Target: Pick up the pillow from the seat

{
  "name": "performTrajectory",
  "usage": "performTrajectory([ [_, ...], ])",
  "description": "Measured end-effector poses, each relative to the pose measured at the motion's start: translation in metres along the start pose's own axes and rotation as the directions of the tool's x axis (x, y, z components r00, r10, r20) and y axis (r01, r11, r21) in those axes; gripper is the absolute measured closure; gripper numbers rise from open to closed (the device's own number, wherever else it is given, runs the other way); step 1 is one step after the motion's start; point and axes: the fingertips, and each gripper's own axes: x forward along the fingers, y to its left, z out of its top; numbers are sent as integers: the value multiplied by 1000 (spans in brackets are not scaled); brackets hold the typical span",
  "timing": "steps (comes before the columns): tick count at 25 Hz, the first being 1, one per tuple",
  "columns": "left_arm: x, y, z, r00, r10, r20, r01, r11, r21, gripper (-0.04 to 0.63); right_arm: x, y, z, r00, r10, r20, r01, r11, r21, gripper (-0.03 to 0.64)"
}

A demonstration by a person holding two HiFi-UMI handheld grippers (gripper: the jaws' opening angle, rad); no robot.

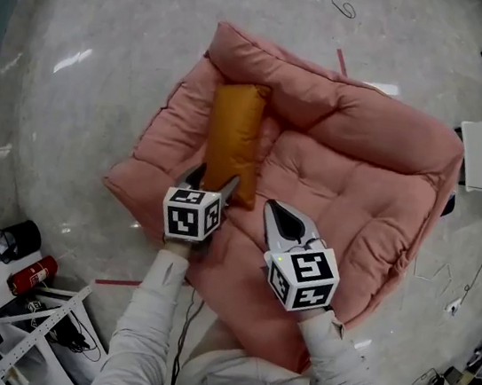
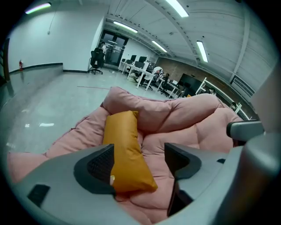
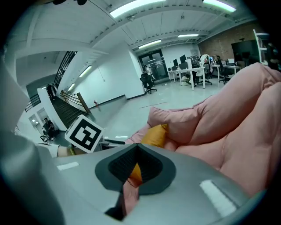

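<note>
Head view: the pillow (image 1: pixel 235 137) is lying along the seat's (image 1: pixel 358 187) left edge, long axis running backrest to front. The left gripper (image 1: pixel 211 183) is hovering at its near end, nearer than the right gripper (image 1: pixel 276 209).
Left gripper view: jaws are standing apart, straddling the pillow's end without pressing it.
Right gripper view: jaws are sitting together, empty.
No legible writing.

The orange pillow (image 1: pixel 235 137) lies along the left side of the pink seat (image 1: pixel 358 187). Its far end is butted against the raised back roll (image 1: pixel 302 84), which blocks that way. Its near end sits between the parted jaws of the left gripper (image 1: pixel 214 180), with a gap on the right; the left pad seems to touch. The seat's broad middle, ahead of the right gripper (image 1: pixel 272 210), is open.
</note>
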Motion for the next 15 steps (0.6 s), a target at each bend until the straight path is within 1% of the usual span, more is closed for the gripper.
performTrajectory([
  [4, 46, 25, -14, 997, 28, -72, -30, 999, -37, 171, 17, -10, -12, 999, -23, -33, 23, 1000, 2, 617],
  [6, 66, 37, -22, 994, 30, -109, -37, 997, -62, 127, 22, -11, -18, 999, -29, -46, 28, 1000, -13, 617],
  [9, 91, 54, -32, 989, 40, -140, -53, 994, -91, 90, 28, -10, -27, 997, -35, -63, 32, 998, -52, 618],
  [12, 111, 68, -39, 986, 48, -157, -66, 992, -112, 59, 32, -11, -34, 996, -33, -77, 29, 998, -53, 618],
  [15, 134, 73, -49, 981, 10, -194, -38, 990, -137, 44, 37, -14, -46, 995, -34, -94, 30, 999, -38, 617],
])
